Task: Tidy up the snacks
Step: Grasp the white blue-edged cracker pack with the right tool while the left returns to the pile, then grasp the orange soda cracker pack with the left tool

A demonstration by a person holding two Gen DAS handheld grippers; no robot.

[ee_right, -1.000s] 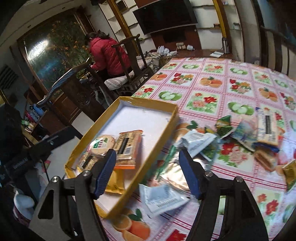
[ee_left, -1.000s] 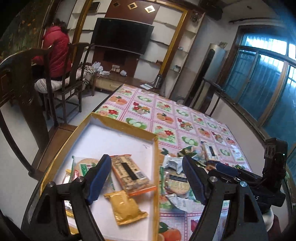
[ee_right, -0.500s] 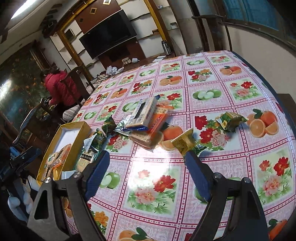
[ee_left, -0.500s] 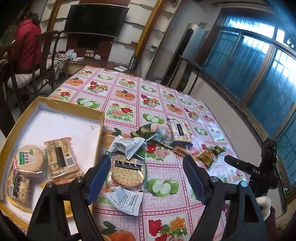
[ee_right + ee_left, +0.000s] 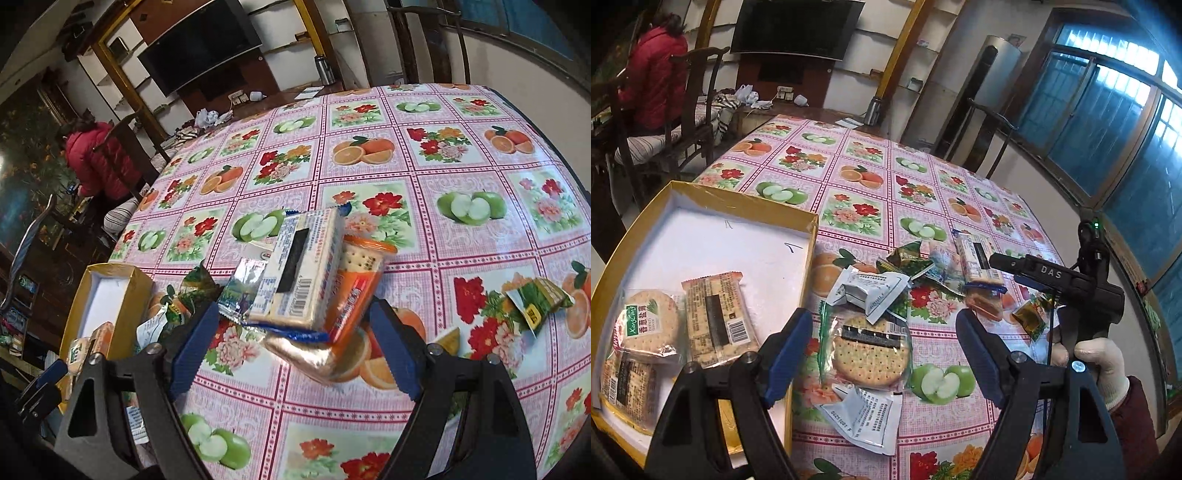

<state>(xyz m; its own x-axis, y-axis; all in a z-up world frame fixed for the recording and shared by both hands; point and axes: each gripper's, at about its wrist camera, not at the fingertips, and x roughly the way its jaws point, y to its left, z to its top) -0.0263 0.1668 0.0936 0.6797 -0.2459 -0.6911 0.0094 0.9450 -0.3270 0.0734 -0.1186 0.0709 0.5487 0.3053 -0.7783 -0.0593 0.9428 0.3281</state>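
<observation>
My left gripper (image 5: pixel 884 354) is open above the table, and a round cracker pack (image 5: pixel 870 350) lies flat between its blue fingers. To its left the yellow box (image 5: pixel 738 201) holds a round cracker pack (image 5: pixel 646 325) and a rectangular biscuit pack (image 5: pixel 716 321). White sachets (image 5: pixel 868 291) lie beside the box. My right gripper (image 5: pixel 291 347) is also open. It hovers at a pile made of a blue-and-white cracker pack (image 5: pixel 303 273), an orange pack (image 5: pixel 354 288) and a golden pack (image 5: pixel 314 354). Its pads touch none of them.
A green sachet (image 5: pixel 535 299) lies apart on the fruit-print tablecloth (image 5: pixel 461 155). Wooden chairs (image 5: pixel 698 92) stand at the far left, where a person in a red jacket (image 5: pixel 657 77) sits. A gloved hand (image 5: pixel 1100 362) holds the right gripper's black body (image 5: pixel 1060 280).
The left gripper has swung right, from over the box to over the round cracker pack on the table. The right gripper has moved right to the blue-and-white pack pile, its jaws now wider.
</observation>
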